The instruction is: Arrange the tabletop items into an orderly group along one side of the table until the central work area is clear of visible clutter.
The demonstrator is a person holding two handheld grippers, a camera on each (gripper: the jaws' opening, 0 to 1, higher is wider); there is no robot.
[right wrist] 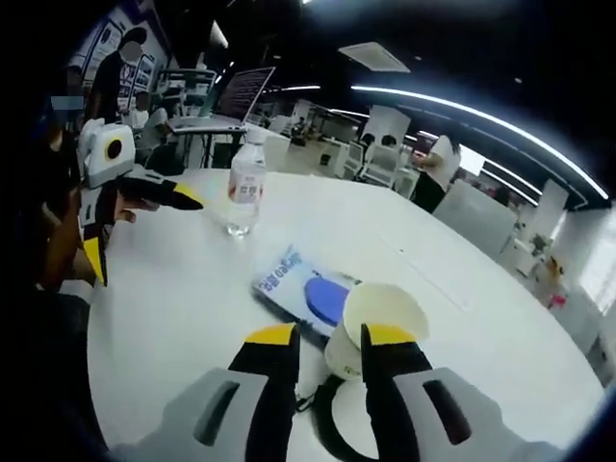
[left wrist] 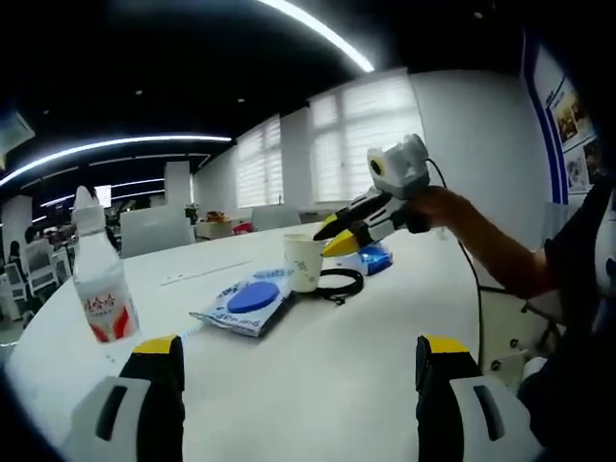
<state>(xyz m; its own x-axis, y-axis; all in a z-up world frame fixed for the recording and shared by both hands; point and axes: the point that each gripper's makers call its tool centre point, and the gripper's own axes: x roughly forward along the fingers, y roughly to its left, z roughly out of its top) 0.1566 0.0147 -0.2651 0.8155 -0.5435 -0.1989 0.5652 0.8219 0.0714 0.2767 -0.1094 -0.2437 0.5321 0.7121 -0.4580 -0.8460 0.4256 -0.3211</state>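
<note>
Paper cup point(right wrist: 383, 318) stands mid-table just beside a coiled black cable point(left wrist: 339, 284) and a blue-printed packet point(right wrist: 303, 289); the right gripper point(right wrist: 327, 346) hangs at its rim, jaws narrow, grip uncertain. The water bottle point(left wrist: 101, 279) stands apart. The left gripper point(left wrist: 298, 354) is spread wide, holding nothing.

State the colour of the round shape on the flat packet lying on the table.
Blue, on a pale packet; it shows best in the left gripper view.
</note>
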